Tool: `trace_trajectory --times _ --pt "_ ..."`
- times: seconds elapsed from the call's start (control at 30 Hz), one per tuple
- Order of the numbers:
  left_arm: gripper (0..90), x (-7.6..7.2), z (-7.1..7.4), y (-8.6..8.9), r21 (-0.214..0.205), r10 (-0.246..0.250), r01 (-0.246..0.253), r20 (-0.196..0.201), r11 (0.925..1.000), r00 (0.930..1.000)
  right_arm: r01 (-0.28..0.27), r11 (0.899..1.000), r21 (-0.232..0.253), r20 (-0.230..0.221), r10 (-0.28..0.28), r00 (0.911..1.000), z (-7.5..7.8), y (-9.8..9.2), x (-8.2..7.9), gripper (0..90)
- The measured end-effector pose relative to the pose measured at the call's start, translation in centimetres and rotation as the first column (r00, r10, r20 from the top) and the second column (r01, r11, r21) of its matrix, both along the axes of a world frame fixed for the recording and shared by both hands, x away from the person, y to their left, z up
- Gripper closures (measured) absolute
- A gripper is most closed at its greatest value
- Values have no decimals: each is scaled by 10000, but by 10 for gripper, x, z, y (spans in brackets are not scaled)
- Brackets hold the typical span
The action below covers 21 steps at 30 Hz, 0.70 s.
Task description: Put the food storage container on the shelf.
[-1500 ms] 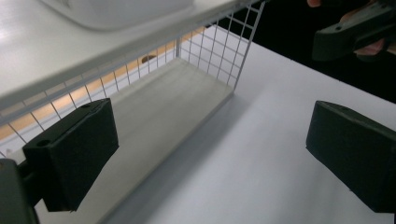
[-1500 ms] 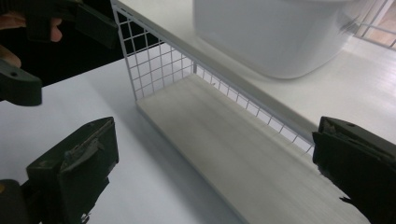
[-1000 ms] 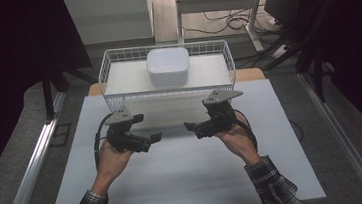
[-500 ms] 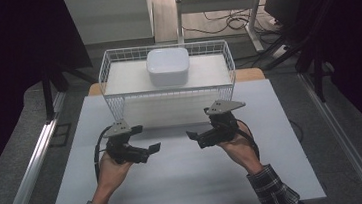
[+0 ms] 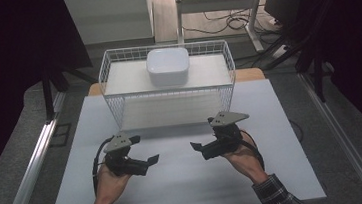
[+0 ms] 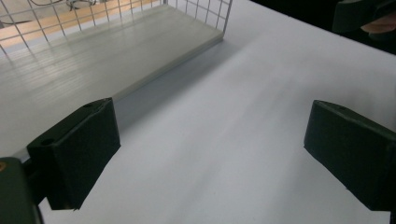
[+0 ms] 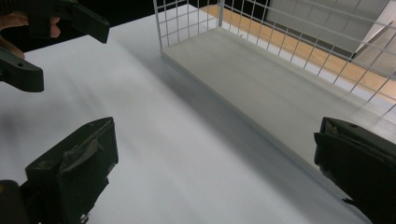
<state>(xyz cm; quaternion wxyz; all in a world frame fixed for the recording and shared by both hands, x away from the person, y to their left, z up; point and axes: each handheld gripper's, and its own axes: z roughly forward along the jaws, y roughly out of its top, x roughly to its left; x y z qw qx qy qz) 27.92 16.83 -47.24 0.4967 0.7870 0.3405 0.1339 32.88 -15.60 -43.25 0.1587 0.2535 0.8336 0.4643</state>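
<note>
While both jaws are held wide apart, empty, the left gripper (image 5: pixel 147 161) and right gripper (image 5: pixel 197 146) are parked on the near white table (image 5: pixel 187 192). Farther off, inside the white wire basket (image 5: pixel 120 119), sits the white rounded-square lidded box (image 5: pixel 168 66); probably light, stiff, slippery plastic, best pinched across opposite sides.

The table (image 5: pixel 186 182) is plain white, the wire basket (image 5: pixel 112 88) white with a square grid, the box (image 5: pixel 168 66) on it white too, both claws, left (image 5: pixel 147 164) and right (image 5: pixel 199 148), black with grey top plates, and the sleeve (image 5: pixel 278 198) dark plaid.
</note>
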Motion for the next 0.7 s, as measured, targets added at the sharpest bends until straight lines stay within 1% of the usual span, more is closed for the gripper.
trace_trajectory --times 0.03,0.07,0.13,0.4,0.53,0.7 --pt "30 0 0 0 0 0 0 0 10000 10000 0 10000 0 0 0 10000 0 0 0 0" --pt "30 -3 -3 1 107 3 -3 8 9999 10000 39 10000 -92 -26 -40 10000 -3 -3 -2 0" --pt "30 -6 -6 2 177 50 -49 -53 9998 10000 68 9998 -160 -31 -69 10000 -5 -6 -4 0" --pt "31 -16 -13 11 121 220 -217 -282 9997 9994 241 9996 -164 -32 -241 9997 -7 -17 -13 0" --pt "31 -23 -18 16 193 320 -312 -404 9993 9987 341 9992 -229 -170 -345 9993 -14 -25 -19 0" --pt "31 -27 -22 19 197 390 -380 -557 9991 9977 465 9985 -301 -257 -473 9986 -21 -31 -23 0"
